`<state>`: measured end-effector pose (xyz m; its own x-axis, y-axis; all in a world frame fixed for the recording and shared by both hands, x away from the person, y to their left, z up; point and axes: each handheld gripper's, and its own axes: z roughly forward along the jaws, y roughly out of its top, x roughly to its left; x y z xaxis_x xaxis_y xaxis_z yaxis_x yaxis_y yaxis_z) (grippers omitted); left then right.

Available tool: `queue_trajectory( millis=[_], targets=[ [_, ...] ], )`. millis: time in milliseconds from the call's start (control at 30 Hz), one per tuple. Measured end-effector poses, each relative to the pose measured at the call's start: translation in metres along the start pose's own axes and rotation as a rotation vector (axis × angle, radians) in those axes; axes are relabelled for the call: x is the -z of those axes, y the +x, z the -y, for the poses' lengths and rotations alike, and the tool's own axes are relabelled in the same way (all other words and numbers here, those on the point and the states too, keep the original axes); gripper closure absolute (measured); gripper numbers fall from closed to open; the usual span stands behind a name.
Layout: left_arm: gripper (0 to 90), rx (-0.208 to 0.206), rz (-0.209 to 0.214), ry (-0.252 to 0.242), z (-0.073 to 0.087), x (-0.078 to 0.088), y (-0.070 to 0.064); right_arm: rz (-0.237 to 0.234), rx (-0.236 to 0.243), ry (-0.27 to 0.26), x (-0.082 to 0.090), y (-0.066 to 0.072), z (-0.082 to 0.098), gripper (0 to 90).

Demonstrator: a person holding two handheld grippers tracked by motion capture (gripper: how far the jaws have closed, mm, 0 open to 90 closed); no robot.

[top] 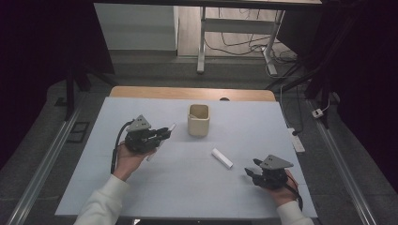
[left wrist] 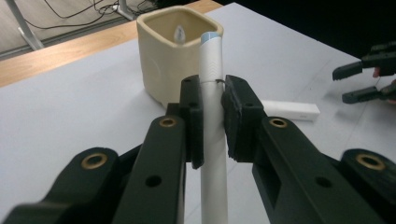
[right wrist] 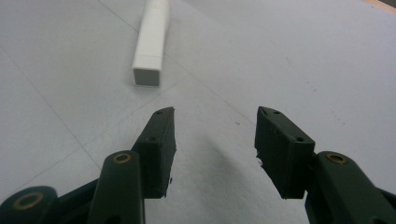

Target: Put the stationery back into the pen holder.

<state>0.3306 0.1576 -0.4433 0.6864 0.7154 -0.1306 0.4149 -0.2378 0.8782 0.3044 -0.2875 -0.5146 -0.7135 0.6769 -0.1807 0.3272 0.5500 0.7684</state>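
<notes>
- High view shows the cream square cup (top: 198, 120) standing upright on the pale blue table sheet (top: 141, 187), a little past the middle. From this view I cannot see what is inside it.
- Left gripper view looks into the same cup (left wrist: 173, 56) from the side of my claw; inside, near the back wall, one small pale pointed tip is visible. I cannot say what object it belongs to.
- My left gripper (top: 162, 134) is clenched on a long white pen-like stick (top: 160, 140). In the left gripper view the two pads press this stick (left wrist: 211, 93) from both sides, and its top end with a light blue band stands just beside the rim of the cup, at about 12 o'clock from my jaws.
- In the high view the cup is at about 2 o'clock from my left gripper, near but apart from it.
- My right gripper (top: 250, 168) is released; its jaws stand apart with nothing between them, low over the sheet at about 5 o'clock from the cup.
- A short white block (top: 221, 158) lies flat on the sheet between my two hands. The right gripper view shows its square end (right wrist: 150, 46) at about 11 o'clock from the open jaws, well clear of them.
- Left gripper view shows also my right gripper (left wrist: 362, 81) far at 2 o'clock, and the white block (left wrist: 292, 110) lying behind my right pad.
</notes>
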Motion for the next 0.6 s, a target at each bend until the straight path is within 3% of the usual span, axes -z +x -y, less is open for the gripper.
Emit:
queue_trajectory(
  millis=[200,600],
  targets=[
    [77.7,-0.001,-0.003,-0.017,-0.012,-0.007,0.004,-0.014,0.004,0.003,-0.001,-0.001,0.000,46.4],
    [77.7,0.040,0.017,-0.074,-0.034,-0.013,0.012,-0.041,-0.012,0.009,-0.003,-0.002,0.001,43.9]
  ],
)
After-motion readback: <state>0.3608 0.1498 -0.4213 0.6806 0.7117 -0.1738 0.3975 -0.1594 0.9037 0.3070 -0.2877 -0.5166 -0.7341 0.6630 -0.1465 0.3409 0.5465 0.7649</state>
